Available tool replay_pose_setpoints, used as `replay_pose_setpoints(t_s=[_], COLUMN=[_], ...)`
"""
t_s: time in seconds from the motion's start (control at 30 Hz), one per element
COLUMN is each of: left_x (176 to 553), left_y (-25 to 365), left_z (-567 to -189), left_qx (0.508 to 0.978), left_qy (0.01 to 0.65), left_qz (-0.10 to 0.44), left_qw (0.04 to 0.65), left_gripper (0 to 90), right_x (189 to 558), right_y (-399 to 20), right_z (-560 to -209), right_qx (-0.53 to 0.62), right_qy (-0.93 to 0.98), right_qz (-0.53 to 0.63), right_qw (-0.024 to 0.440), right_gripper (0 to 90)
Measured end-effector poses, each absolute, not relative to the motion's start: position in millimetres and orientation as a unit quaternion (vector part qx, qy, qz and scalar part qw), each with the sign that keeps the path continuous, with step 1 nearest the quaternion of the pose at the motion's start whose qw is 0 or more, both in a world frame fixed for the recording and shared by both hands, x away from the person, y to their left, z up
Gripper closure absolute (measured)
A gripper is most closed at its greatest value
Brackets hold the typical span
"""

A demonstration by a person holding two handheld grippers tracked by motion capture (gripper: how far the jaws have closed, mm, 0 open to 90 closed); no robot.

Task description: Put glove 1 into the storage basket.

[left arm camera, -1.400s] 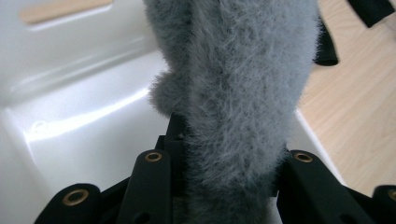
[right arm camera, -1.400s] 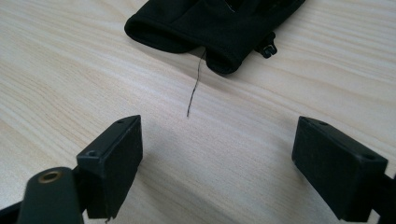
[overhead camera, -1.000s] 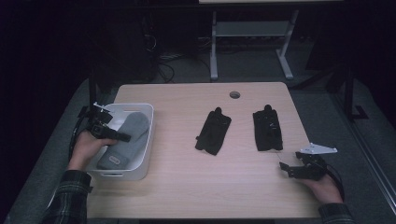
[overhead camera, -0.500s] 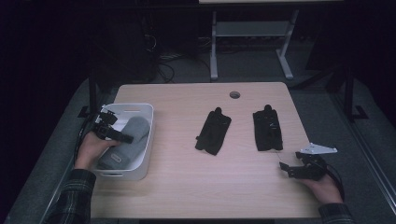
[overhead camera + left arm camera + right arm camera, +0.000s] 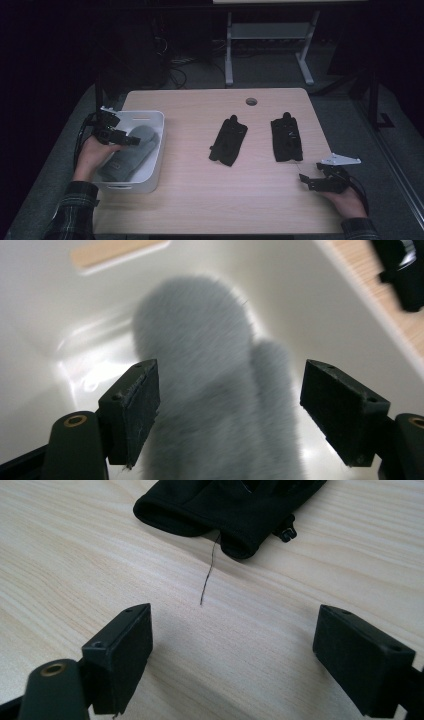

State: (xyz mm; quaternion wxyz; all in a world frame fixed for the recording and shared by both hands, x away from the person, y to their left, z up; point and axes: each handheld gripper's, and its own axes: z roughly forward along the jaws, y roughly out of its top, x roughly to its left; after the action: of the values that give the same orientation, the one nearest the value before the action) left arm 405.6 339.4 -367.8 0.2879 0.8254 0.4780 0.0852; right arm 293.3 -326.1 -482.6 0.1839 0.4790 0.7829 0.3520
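Left gripper (image 5: 230, 410) over the grey mitten (image 5: 215, 390) in the bin (image 5: 150, 150), jaws just opened, empty; right gripper (image 5: 232, 655) gapes empty near a black glove (image 5: 235, 505).

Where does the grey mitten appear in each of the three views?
High view: the grey mitten lies in the white bin at the table's left.
Left gripper view: it is at the centre, beyond the open jaws.
Right gripper view: it is not there.
Shared landmark: the bin's white wall.
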Motion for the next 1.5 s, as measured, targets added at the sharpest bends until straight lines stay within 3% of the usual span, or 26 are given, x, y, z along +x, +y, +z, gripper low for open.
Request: replay_pose_setpoints(t_s=[0.3, 0.73, 1.5], left_x=[394.7, 374.4, 337.6], left_y=[300.3, 229.2, 147.1], left_z=[-344.7, -338.8, -387.6], left_qx=[0.831, 0.851, 0.871], left_qy=[0.431, 0.36, 0.286], left_qz=[0.082, 0.07, 0.059], left_qw=[0.343, 0.376, 0.395], left_gripper=[22.9, 22.5, 20.1], right_x=[293.3, 293.4, 293.2], right_y=[-326.1, -326.2, -325.9], right_z=[-482.6, -482.6, -482.6], right_qx=[0.479, 0.479, 0.478], right_qy=[0.783, 0.783, 0.784], right_qz=[0.352, 0.352, 0.352], right_qw=[0.184, 0.184, 0.183], right_gripper=[16.0, 15.9, 15.6])
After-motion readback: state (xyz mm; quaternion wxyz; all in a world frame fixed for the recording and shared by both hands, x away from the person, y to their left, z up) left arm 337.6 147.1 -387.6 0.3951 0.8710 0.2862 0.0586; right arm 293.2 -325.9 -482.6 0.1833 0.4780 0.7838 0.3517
